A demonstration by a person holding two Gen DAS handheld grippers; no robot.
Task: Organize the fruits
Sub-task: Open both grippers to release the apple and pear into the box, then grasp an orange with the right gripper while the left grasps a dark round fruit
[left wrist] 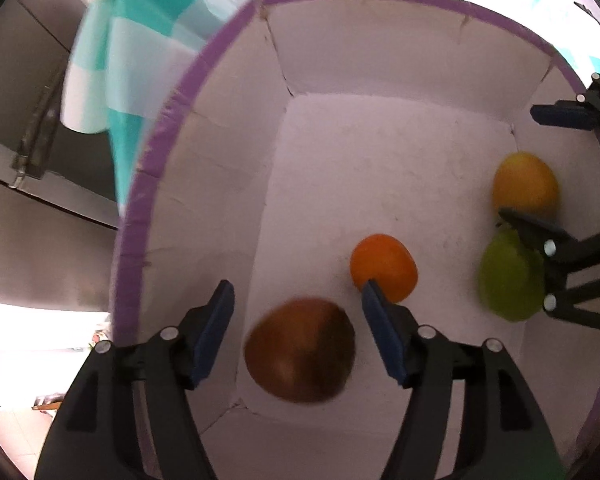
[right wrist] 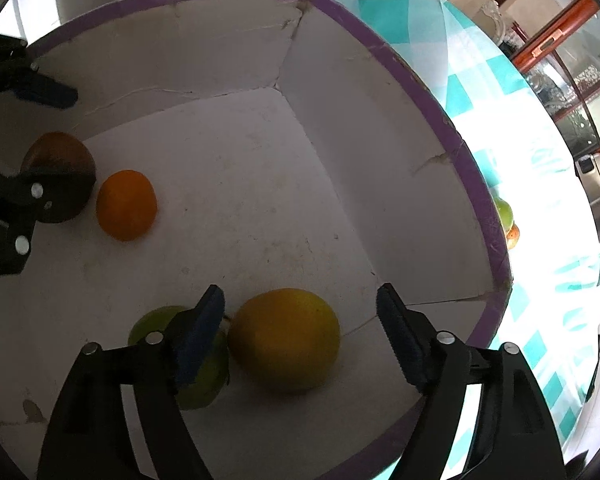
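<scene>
The left black plastic two-finger gripper (left wrist: 298, 294) has angular, strut-like arms with cut-out slots, round silver screws at the joints, and dark blue ridged pads (left wrist: 216, 332). The right black plastic two-finger gripper (right wrist: 300, 300) looks identical, its blue pads (right wrist: 400, 340) saw-toothed.

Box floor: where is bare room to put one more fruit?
The far half of the box floor, between the back wall and the orange, is bare. The near side is crowded: the mango touches the green fruit, and the brown fruit lies near the orange.
</scene>
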